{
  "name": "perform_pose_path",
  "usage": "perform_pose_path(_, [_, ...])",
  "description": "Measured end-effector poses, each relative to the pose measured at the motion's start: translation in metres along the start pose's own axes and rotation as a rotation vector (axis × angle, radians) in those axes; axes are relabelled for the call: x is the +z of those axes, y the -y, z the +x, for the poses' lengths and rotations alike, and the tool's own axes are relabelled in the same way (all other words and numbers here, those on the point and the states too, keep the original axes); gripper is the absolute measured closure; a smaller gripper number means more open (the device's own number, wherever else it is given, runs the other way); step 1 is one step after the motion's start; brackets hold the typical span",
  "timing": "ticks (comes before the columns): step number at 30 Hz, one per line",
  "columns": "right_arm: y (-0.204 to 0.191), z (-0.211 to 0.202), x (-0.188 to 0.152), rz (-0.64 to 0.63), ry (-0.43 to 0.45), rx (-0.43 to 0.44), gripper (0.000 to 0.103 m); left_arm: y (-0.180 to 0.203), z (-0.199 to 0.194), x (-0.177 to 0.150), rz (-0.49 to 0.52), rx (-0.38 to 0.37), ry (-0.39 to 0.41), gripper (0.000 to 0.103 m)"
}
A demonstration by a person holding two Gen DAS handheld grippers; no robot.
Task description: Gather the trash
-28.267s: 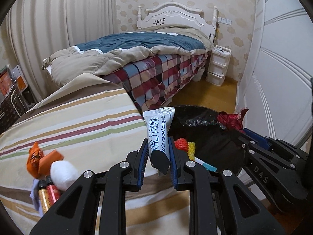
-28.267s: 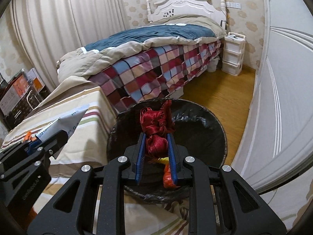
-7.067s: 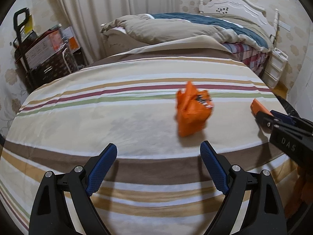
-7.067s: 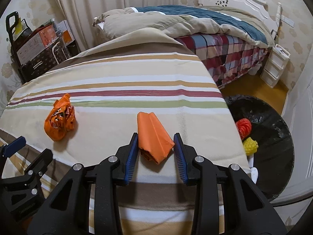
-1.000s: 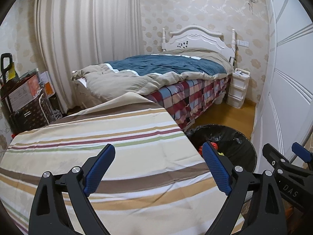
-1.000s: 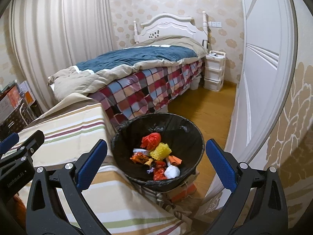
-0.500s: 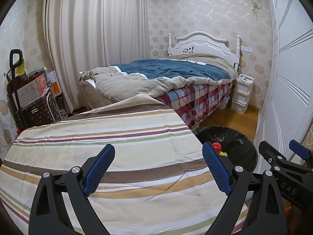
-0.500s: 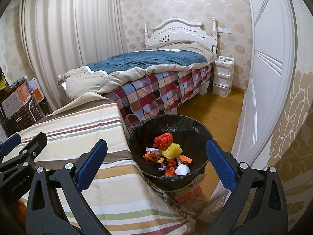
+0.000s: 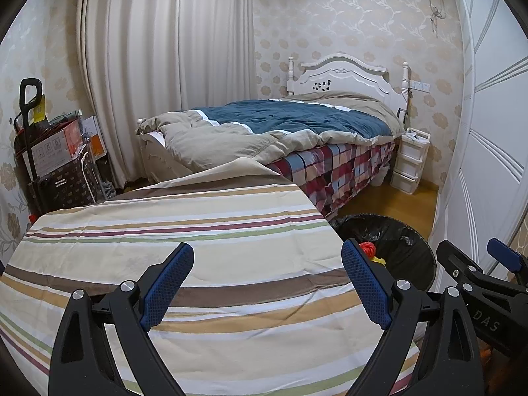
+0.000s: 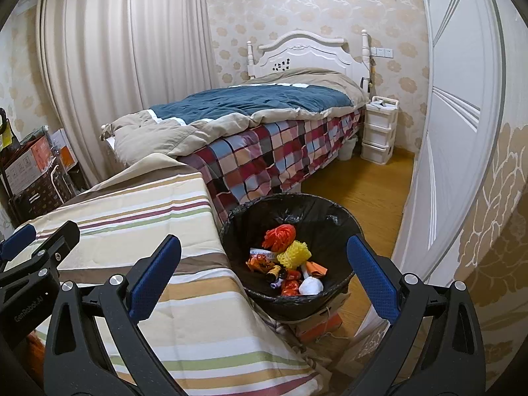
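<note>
Left wrist view: left claw (image 9: 264,283) wide open, empty, hanging over the striped counter (image 9: 198,231). Black-lined bin (image 9: 389,250) sits at right of frame, just beside the counter edge.

Right wrist view: right claw (image 10: 264,274) wide open, empty, touching nothing. Bin (image 10: 290,211) at centre; trash (image 10: 287,264) piled at its bottom: orange, yellow, white pieces.

Floral-papered bedroom: white-headboard bed (image 9: 343,76), pale curtains (image 9: 165,66), wooden floor (image 10: 356,181), white drawers (image 10: 378,130).
</note>
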State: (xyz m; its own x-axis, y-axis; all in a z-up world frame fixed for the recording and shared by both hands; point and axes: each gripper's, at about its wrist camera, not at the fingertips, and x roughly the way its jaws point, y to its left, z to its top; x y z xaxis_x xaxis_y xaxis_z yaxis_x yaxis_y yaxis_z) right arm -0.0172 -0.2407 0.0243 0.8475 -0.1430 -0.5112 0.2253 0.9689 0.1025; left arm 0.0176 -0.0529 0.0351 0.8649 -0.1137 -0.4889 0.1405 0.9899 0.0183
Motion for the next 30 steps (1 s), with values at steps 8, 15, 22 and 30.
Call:
perform_pose_path(8, [-0.001,0.000,0.000,-0.002,0.001,-0.001,0.005,-0.003,0.000,0.000,-0.005,0.002,0.000,0.013])
perform_pose_path(15, [-0.002,0.000,0.000,-0.002,0.001,-0.001,0.005,-0.006,-0.001,-0.001,-0.010,0.002,-0.002,0.013])
perform_pose_path(22, [-0.002,0.000,-0.001,-0.002,0.000,-0.001,0.005,-0.009,-0.001,-0.002,-0.012,0.002,-0.003,0.013])
perform_pose_path(30, [-0.005,-0.001,-0.001,-0.003,-0.001,-0.001,0.005,-0.011,-0.001,-0.002,-0.014,0.002,-0.004,0.013])
